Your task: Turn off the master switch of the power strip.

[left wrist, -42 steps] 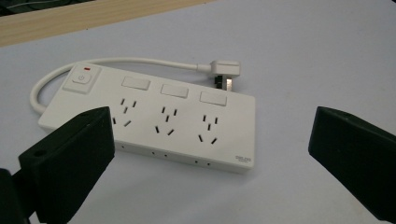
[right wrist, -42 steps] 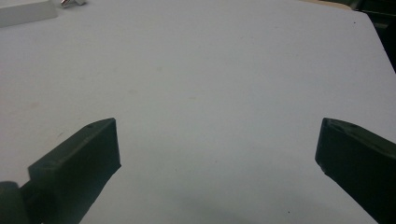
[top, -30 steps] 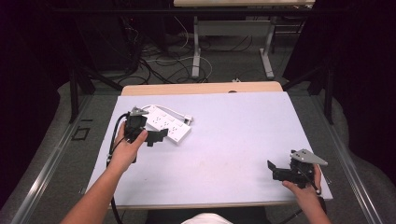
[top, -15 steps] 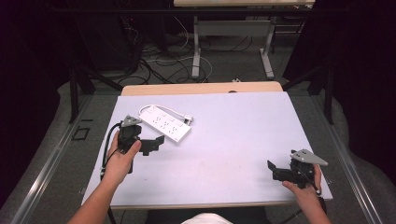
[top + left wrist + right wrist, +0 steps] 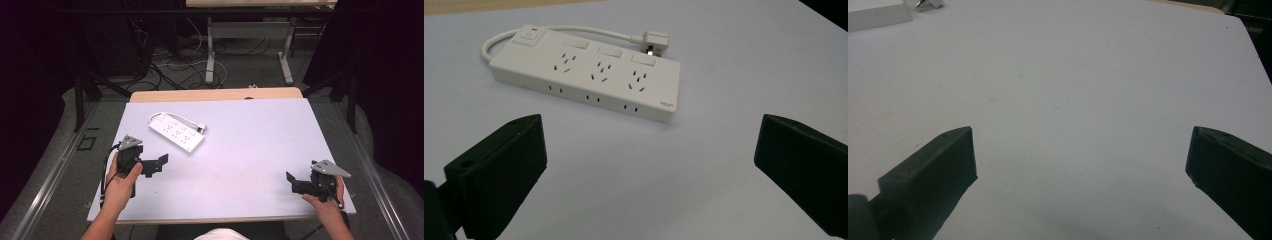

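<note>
Black jaws wide apart, both grippers (image 5: 161, 162) (image 5: 291, 181)

The counter (image 5: 260, 145) carried a pale lavender-white sheet over a light wooden top, a strip of bare wood showing along its 12 o'clock edge. Around it lay a grey floor (image 5: 60, 170), dim and unevenly lit, with a small dark square plate (image 5: 86, 143) set into it at 9 o'clock. Beyond the counter, toward 12 o'clock, stood another table (image 5: 250, 30) on pale metal legs, its wooden top just at the frame's upper edge. Loose cables (image 5: 170, 67) coiled on the floor beneath and beside it. Dark metal struts (image 5: 80, 95) rose at 10 o'clock and 2 o'clock. The room's edges fell into near-black shadow.
</note>
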A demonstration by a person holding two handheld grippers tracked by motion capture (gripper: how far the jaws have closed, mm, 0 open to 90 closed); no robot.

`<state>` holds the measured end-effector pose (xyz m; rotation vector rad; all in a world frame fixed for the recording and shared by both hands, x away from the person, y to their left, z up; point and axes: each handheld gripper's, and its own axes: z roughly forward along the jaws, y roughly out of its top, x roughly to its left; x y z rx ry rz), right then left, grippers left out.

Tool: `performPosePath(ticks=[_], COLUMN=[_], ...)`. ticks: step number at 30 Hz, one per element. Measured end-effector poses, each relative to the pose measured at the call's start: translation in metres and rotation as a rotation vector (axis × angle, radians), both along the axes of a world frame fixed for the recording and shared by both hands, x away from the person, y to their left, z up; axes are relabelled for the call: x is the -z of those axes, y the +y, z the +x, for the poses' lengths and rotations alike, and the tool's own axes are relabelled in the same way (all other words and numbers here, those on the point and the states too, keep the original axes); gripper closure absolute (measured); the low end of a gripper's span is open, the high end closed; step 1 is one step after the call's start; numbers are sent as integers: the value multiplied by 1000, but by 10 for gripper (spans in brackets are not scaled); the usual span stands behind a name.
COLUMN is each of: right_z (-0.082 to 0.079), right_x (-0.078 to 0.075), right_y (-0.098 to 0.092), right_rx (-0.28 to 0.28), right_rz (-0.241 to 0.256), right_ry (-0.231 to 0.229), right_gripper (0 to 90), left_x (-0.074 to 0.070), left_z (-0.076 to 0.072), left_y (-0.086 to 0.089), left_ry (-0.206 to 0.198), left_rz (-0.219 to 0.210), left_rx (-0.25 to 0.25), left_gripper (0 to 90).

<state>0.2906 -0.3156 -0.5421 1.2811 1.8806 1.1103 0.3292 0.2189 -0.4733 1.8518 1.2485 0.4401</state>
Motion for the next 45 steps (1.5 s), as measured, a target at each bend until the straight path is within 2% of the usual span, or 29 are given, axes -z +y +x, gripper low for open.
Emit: performPosePath(ticks=[5,8,14,28,37,39,42,43,45], right_z=[0,1,0,0,0,0,0,0,0], right_x=[0,0,0,0,0,0,1,1,0], right_y=[0,0,0,0,0,0,0,0,-1], right_rx=[6,2,4,8,10,10,9,9,12], right_rz=[5,2,0,7,13,7,13,13,8], right_ry=[4,-10,1,-2,7,14,9,9,17], right_gripper=[0,0,0,0,0,0,0,0,0], left_x=[8,14,27,52,65,67,71,71,73], left_z=[-6,-8,-13,-23,-23,-22,-22,-22,-22], left_y=[8,13,22,37,48,51,54,56,58], left_ry=[3,5,13,16,28,31,14,25,21], left_rz=[-3,4,10,-14,-14,-7,3,7,-13], left_rx=[-23,-42,-70,-115,-155,-161,-179,-176,-188], left_gripper=[7,7,8,10,11,11,11,13,13])
